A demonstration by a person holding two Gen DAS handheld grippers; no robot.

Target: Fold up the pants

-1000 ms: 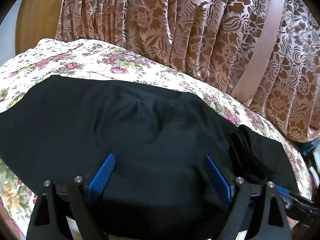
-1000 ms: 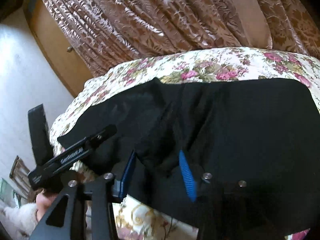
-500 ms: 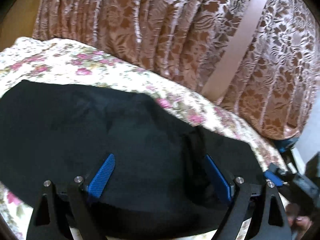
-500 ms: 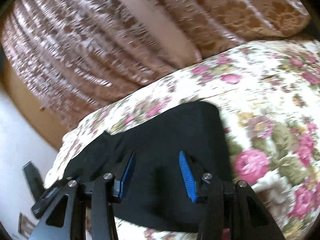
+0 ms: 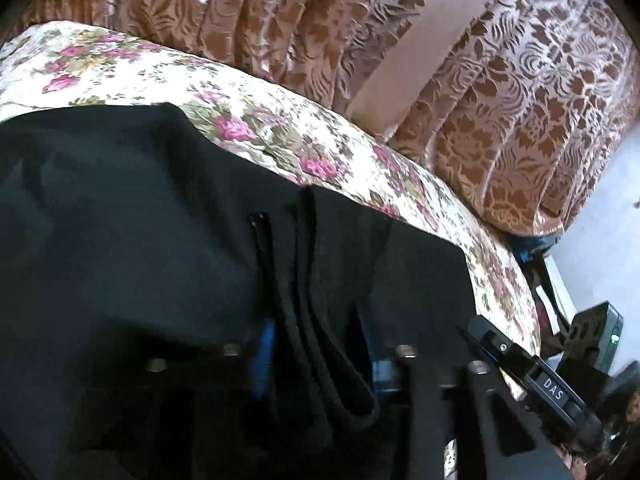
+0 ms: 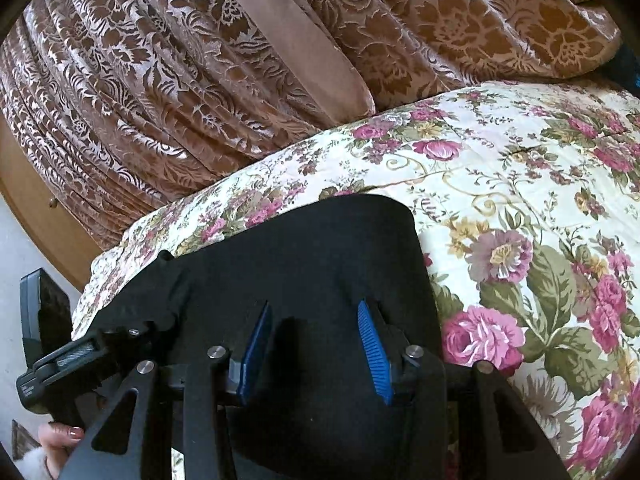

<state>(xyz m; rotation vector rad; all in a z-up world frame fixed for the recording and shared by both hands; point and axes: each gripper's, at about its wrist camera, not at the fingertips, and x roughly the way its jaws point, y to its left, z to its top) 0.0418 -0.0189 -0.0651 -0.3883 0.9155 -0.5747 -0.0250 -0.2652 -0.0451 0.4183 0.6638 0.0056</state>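
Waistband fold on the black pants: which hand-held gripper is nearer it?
Left. The left hand-held gripper has just been closing, with the waistband fold between its pads. The right hand-held gripper is open over flat pants.

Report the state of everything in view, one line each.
pants: spread on the bedspread, one thick fold raised.
left gripper: jaws just closed in, now shut on that fold.
right gripper: open, pants between its pads.
bedspread: flat, partly covered.
curtain: drawn, hanging in pleats.
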